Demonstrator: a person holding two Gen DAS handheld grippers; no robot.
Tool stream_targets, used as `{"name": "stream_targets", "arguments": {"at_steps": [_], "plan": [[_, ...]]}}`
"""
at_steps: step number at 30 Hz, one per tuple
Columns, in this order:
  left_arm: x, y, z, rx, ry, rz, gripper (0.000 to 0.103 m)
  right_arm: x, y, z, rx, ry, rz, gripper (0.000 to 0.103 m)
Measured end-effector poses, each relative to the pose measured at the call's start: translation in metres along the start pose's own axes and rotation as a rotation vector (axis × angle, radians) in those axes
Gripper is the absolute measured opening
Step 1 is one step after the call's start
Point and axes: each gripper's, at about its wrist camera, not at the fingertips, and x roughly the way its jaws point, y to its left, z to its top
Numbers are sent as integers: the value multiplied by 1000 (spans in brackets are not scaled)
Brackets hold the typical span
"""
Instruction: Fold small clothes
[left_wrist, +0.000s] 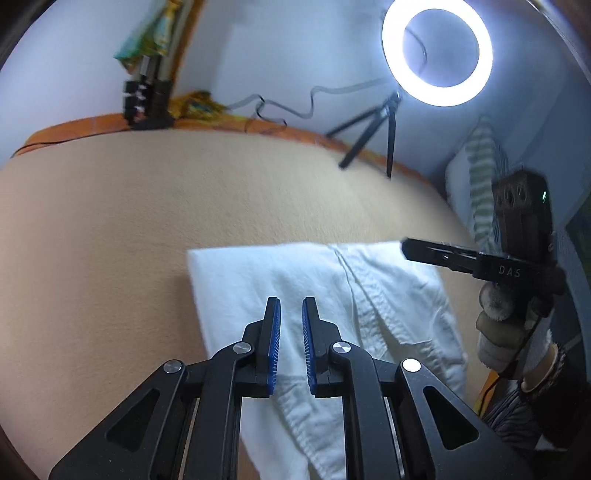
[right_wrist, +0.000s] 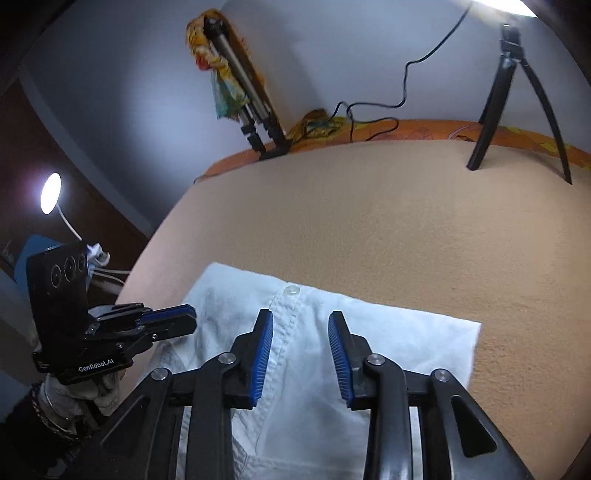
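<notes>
A small white garment (left_wrist: 314, 280) (right_wrist: 388, 332) lies folded flat on a beige blanket (left_wrist: 184, 203) (right_wrist: 369, 221), its button (right_wrist: 290, 290) and stitched placket facing up. My left gripper (left_wrist: 291, 306) hovers over the garment's near half with only a narrow gap between its blue pads and no cloth in that gap. In the right wrist view the left gripper (right_wrist: 192, 317) sits at the garment's left edge. My right gripper (right_wrist: 301, 317) stands open above the placket, empty. From the left wrist view the right gripper (left_wrist: 406, 248) is at the garment's far right corner.
A ring light (left_wrist: 437, 55) on a black tripod (left_wrist: 369, 136) (right_wrist: 517, 103) stands at the blanket's far edge, with a cable trailing. A folded stand (left_wrist: 147, 99) (right_wrist: 255, 110) leans on the wall. A striped pillow (left_wrist: 476, 184) is at the right, a lamp (right_wrist: 50, 192) at the left.
</notes>
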Motion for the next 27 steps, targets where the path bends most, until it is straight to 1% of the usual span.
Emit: {"name": "stream_targets", "arguments": {"at_steps": [1,2,4,5,6,7,10,13,16,17,20,24,26,27], "plan": [[-12,7,-1,-43,-14,-19,22,-11,-5,-2,23,-18,2,37],[-19,13,-2,-77,-19,-37,28,-21,-11,-4,48,-30,12,38],[-33,24,-9,-148,-25,-64,47,-36,-21,-9,85,-48,29,45],[-37,29,-14,-181,-23,-76,49,-44,-30,-13,105,-56,20,49],[-39,33,-18,-207,-20,-89,49,-49,-37,-18,123,-62,10,58],[-40,37,-24,-236,-15,-105,49,-54,-46,-24,144,-67,0,62],[-33,50,-43,-338,31,-152,49,-60,-67,-42,215,-42,1,63],[-22,57,-53,-396,65,-168,49,-57,-85,-58,286,-6,36,63],[-17,58,-55,-427,75,-211,49,-56,-93,-73,335,15,69,63],[-14,58,-54,-436,75,-225,49,-57,-94,-78,348,9,95,63],[-8,61,-52,-460,78,-239,49,-54,-93,-86,383,9,159,63],[2,61,-50,-471,97,-244,49,-47,-90,-95,383,46,187,61],[7,62,-52,-482,106,-245,49,-48,-85,-98,364,45,190,60],[7,63,-53,-490,97,-258,49,-46,-83,-98,360,48,194,59]]}}
